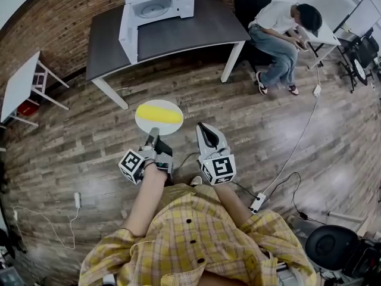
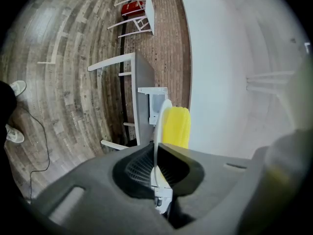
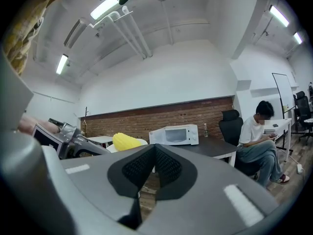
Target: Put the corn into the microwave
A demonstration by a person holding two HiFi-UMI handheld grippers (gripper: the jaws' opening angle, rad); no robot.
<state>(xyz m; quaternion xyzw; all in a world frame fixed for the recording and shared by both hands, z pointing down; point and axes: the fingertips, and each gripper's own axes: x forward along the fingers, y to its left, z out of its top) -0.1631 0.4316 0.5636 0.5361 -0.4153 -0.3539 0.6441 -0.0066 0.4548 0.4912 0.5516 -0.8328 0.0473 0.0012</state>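
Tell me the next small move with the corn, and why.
Probably step forward, keeping the plate level. The left tongs are shut on the plate's rim, the corn lies loose on it, and the microwave stands on the table some way ahead, with its door open.

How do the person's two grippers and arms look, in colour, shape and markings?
Both the left gripper and right gripper have grey tapering bodies with black meshed pads. Each carries a white cube printed with black square markers. The person wears a yellow checked shirt with dark buttons; its sleeves leave the forearms bare.
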